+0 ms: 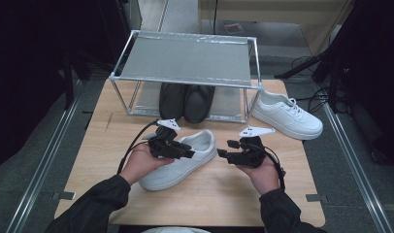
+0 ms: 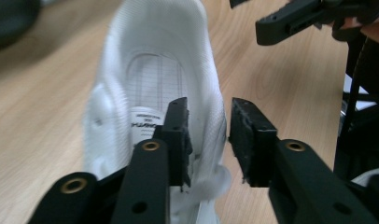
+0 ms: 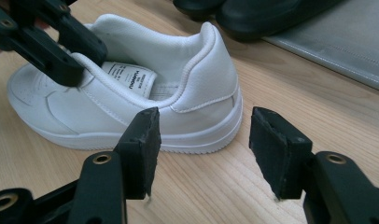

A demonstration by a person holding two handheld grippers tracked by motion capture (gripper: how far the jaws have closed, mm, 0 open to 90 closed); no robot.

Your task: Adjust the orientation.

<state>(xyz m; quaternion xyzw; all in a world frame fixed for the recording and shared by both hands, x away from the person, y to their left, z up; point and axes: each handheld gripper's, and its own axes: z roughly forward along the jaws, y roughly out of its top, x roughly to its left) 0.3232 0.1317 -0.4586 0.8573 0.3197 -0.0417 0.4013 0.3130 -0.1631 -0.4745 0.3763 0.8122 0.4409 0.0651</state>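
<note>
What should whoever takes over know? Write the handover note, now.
Left hand-held gripper: open, jaws astride the near white shoe at its side wall, not pressing.
Right hand-held gripper: open, holding nothing, by that shoe's heel.
Second white shoe on the table, right of the rack; black shoes on its lower shelf.
Left: probably shelve both white shoes.

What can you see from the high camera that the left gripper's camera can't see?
High view alone: the metal shoe rack, the black shoes under it, a second white sneaker beside the rack.
Left gripper view alone: the label inside the near white sneaker, with the left gripper straddling its side wall, jaws open.
Both: that sneaker, the wooden table, the right gripper.
</note>
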